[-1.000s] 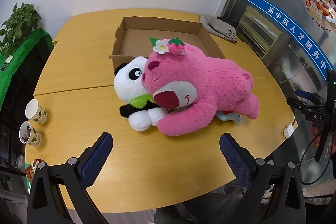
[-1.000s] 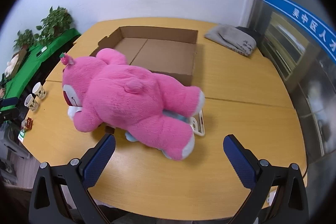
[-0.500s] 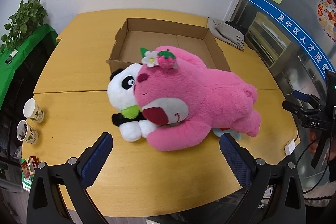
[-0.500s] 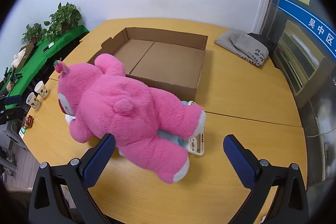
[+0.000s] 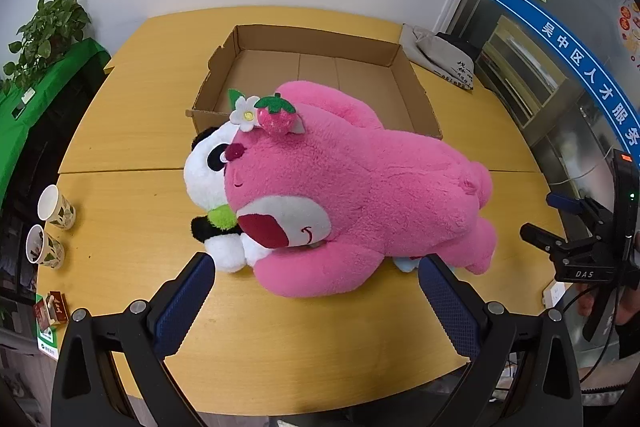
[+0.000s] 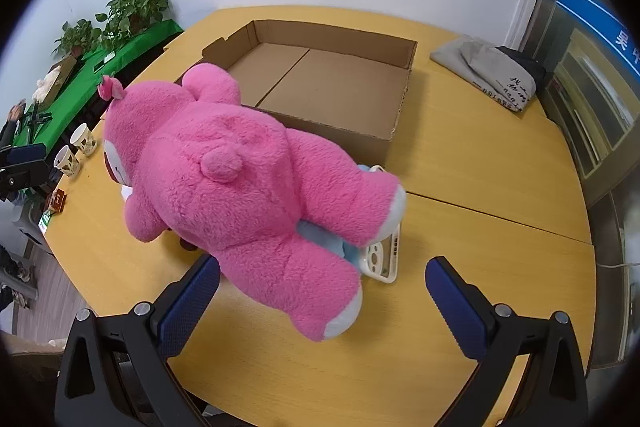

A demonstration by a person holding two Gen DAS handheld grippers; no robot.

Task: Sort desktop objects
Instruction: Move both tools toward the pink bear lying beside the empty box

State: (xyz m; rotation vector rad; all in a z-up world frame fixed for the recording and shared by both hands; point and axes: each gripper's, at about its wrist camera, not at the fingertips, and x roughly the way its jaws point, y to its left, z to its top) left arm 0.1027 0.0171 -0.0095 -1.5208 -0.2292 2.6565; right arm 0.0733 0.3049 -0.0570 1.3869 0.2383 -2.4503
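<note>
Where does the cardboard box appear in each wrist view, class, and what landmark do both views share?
Left wrist: cardboard box sits upper centre, open, behind the pink bear.
Right wrist: the box sits upper centre, beyond the bear's back.
Shared landmark: two paper cups at the table's left edge.

In front of me a large pink plush bear (image 5: 360, 195) lies face-down and lengthwise on the yellow wooden table (image 5: 132, 131), a felt flower and strawberry on its head. Its head presses against a smaller panda plush (image 5: 208, 179), black and white with a green collar, partly tucked under it. Beneath the bear's legs lie a pale blue soft item (image 6: 328, 239) and a white plastic piece (image 6: 384, 259). Just behind the bear sits an open, shallow cardboard box (image 5: 320, 71).
</note>
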